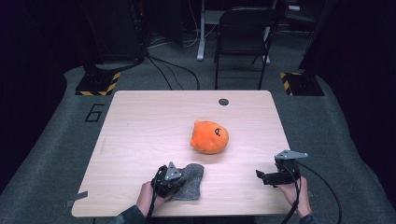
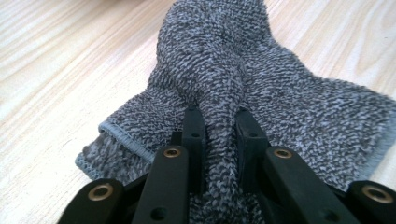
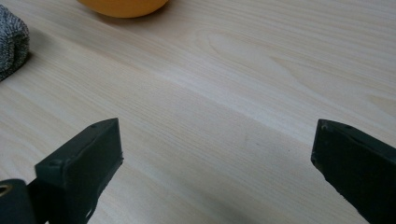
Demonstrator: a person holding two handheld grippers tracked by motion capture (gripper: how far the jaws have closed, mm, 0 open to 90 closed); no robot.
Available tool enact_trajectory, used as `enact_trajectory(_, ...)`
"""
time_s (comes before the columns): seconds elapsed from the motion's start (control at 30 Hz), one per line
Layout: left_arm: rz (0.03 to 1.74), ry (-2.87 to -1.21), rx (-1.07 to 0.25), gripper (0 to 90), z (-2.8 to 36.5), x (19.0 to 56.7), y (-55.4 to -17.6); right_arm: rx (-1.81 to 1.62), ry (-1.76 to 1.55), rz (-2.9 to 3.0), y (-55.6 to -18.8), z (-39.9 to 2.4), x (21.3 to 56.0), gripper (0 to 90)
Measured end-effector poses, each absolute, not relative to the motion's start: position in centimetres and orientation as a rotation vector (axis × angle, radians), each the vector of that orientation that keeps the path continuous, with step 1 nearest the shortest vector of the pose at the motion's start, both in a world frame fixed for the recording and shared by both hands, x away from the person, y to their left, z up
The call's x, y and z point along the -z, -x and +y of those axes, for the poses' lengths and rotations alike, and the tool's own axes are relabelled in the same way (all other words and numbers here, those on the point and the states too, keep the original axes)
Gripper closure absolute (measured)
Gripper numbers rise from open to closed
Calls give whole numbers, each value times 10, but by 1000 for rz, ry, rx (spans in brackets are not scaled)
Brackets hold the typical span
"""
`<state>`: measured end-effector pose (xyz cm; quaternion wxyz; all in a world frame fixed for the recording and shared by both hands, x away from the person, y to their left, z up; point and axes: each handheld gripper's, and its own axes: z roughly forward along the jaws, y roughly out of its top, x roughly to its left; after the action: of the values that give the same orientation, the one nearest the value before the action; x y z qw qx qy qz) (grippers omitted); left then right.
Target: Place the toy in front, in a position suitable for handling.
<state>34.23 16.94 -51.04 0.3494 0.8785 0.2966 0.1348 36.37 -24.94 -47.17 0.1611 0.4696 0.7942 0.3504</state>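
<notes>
Pale wood grain covers the table [image 1: 140, 121] in front of me, with one small dark round hole near its far edge at 12 o'clock. Beyond it lie grey floor, loose cables, one black chair at 12 o'clock and two yellow-and-black striped bases, at 10 and 2 o'clock.

On the table I count one cloth and one orange plush toy [image 1: 209, 137]. I hold two tongs.

At 7 o'clock, my left gripper [image 2: 219, 135] is pinching a raised fold of the grey cloth [image 2: 219, 60]. That cloth is a speckled grey terry knit with a stitched hem, bunched and lying flat near the front edge. The round plush sits at the centre, apart from the cloth. At 5 o'clock, my right gripper [image 3: 217, 154] hangs spread wide over bare wood, with nothing between its jaws.
</notes>
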Motion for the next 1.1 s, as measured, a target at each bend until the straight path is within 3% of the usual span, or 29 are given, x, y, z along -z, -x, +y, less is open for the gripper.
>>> enact_trajectory(0.5,650,-2227,-322,778,152,488,-338,-1003,-1334,2234,-365,-253,471,16)
enact_trajectory(1.1,484,-2245,-184,769,48,494,-366,-1018,-1347,2189,-359,-260,463,21)
